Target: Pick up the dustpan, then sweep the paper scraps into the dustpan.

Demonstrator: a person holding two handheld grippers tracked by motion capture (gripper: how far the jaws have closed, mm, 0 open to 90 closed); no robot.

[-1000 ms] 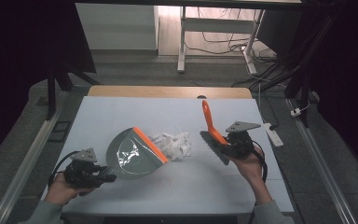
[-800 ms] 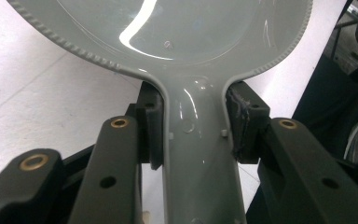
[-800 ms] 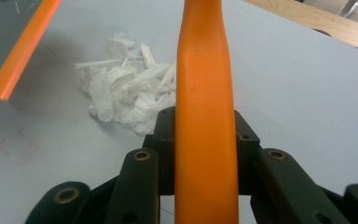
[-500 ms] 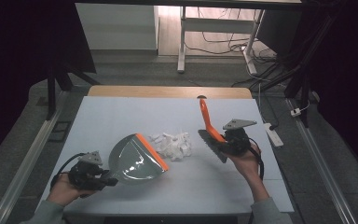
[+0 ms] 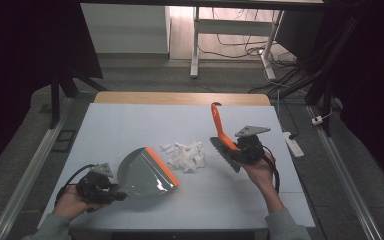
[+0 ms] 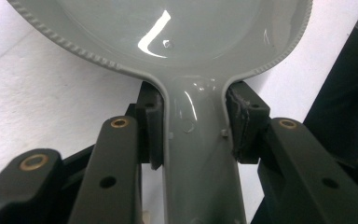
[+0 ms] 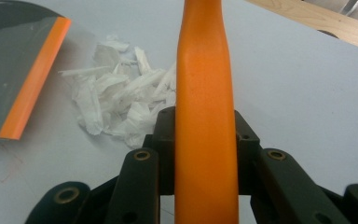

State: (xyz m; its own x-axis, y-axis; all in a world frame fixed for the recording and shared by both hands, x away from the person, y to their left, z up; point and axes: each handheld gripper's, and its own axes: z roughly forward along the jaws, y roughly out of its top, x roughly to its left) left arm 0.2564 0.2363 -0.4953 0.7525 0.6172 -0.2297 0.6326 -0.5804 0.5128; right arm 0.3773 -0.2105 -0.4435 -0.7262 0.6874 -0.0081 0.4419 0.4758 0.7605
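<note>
A grey dustpan with an orange lip lies at the table's near left. My left gripper is shut on its handle, and both pads press the handle's sides just behind the pan. A pile of white paper scraps lies just right of the lip. Right of the pile, my right gripper is shut on a brush's orange handle, which points up and away. The dark bristles face the scraps. In the right gripper view the handle runs between the jaws, with the scraps and the dustpan beyond.
The table has a white top and a wooden far edge. A white power strip lies off its right side. Metal rails run along the floor on both sides. Desk legs and cables stand beyond.
The dustpan has sunk a little toward the near edge and looks flatter. The brush and right gripper have shifted slightly left toward the scraps.
</note>
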